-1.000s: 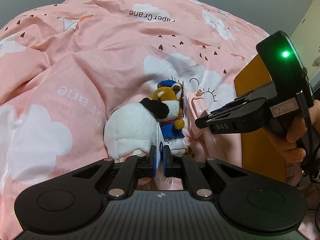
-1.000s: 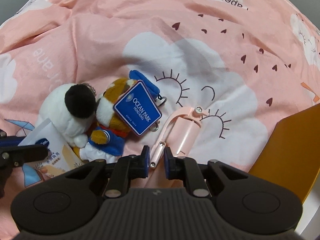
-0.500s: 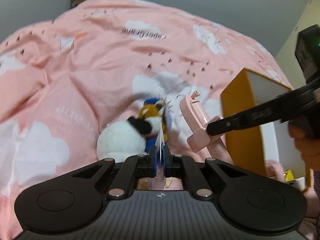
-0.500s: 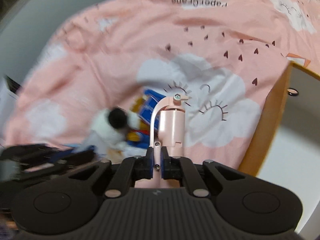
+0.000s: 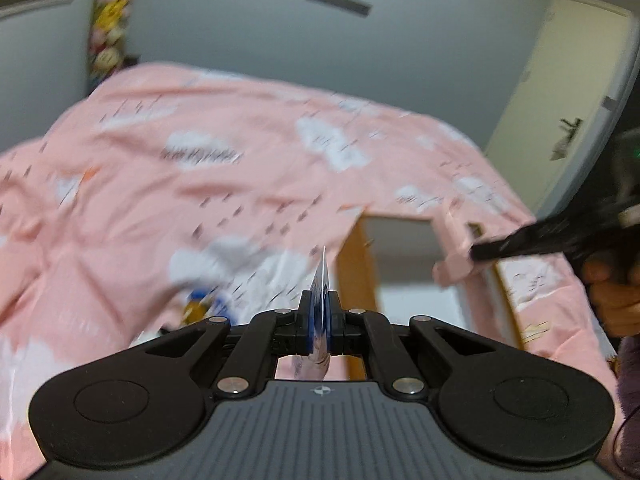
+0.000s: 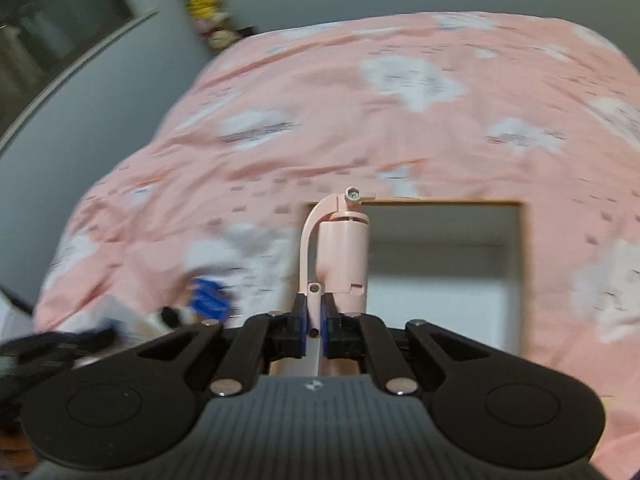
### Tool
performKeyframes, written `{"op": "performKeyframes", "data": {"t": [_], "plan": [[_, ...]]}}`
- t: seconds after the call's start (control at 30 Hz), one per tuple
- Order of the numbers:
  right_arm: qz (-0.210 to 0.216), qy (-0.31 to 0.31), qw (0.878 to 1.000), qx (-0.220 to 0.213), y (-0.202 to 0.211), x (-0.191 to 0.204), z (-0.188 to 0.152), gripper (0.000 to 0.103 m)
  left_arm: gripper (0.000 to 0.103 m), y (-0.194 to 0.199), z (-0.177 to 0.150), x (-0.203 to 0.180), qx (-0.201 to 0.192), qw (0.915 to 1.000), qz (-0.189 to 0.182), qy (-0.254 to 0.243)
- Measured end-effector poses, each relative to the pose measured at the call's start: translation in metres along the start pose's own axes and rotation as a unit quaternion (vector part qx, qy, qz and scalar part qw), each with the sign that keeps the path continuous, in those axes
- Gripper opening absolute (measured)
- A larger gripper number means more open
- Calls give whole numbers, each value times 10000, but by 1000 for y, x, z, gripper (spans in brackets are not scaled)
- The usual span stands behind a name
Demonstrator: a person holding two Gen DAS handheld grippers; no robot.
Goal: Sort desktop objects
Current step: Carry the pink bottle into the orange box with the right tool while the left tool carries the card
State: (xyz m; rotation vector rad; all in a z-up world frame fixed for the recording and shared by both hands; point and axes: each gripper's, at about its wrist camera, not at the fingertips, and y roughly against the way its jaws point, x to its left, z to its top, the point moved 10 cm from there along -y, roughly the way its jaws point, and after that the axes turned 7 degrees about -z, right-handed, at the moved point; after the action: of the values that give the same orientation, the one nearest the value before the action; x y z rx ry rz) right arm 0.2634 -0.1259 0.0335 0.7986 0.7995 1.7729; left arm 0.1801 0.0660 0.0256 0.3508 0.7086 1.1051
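Observation:
My left gripper (image 5: 319, 312) is shut on a thin white-and-blue packet (image 5: 322, 274) that stands edge-on between the pads, raised above the pink bedcover. My right gripper (image 6: 314, 314) is shut on the thin curved arm of a pink plastic gadget (image 6: 342, 252), which stands upright in front of the open orange box (image 6: 524, 264) with a white inside. From the left wrist, the right gripper (image 5: 478, 254) holds the gadget (image 5: 452, 240) over the box's (image 5: 354, 268) right rim. The blurred plush toys (image 5: 200, 306) lie on the cover left of the box.
The pink cloud-print bedcover (image 6: 320, 100) fills both views. A hand (image 5: 616, 300) grips the right tool. A blue tag and plush toys (image 6: 208, 298) lie at lower left, near the blurred left gripper (image 6: 52, 348). Grey walls and a shelf of toys (image 5: 106, 36) stand behind.
My right gripper closed on the pink gadget, lifted it off the cover and carried it right to the box. My left gripper rose with the packet, away from the plush toys.

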Motion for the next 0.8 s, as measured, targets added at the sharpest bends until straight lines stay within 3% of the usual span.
{"op": "performKeyframes", "data": {"t": [0.23,0.5,0.8], "plan": [[-889,-84,9956,266,-63,-59,-24,6,5,-21,4,-45,0,9995,-282,-174],[-1111,-189,9926,456,-107,-83,-37,6,5,-31,-1,-53,88,9993,-335,-159],[-1458,57,9866,725,-113,-88,-50,8,5,-33,-1,-61,100,9986,-487,-182]]}}
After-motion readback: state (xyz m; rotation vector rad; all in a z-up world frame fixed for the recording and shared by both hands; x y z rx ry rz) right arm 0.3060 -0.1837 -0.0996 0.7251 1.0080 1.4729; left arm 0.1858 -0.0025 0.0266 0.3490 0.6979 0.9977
